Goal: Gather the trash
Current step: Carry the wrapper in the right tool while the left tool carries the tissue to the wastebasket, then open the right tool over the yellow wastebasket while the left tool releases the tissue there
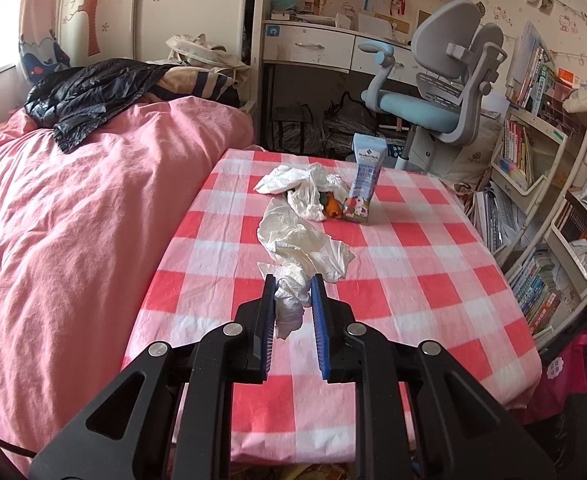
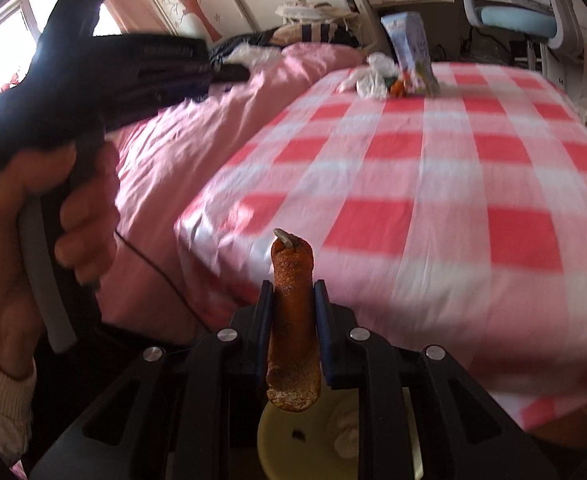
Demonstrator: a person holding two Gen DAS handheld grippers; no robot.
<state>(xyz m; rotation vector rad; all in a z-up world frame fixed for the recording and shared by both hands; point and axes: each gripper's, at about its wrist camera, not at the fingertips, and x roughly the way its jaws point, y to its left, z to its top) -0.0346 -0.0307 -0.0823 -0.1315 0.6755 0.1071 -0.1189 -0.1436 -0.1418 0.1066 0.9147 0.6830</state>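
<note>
Left wrist view: the left tool (image 1: pixel 293 286), angling downward, is pinching a crumpled white tissue (image 1: pixel 293 300) over the red-checked worktop (image 1: pixel 413 280). The right tool (image 2: pixel 293 292) is clamping an orange peel strip (image 2: pixel 293 320) above a pale yellow bin (image 2: pixel 277 440).

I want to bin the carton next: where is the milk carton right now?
The milk carton stands upright at the table's far end in the left wrist view, just right of the crumpled tissues, before the blue chair.

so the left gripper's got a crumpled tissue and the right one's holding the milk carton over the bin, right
Not quite. The right gripper is shut on a strip of orange peel, not the milk carton, which stands on the checked table in the left wrist view. The right wrist view shows the peel above a pale bin. The left gripper does hold a crumpled tissue.
</note>
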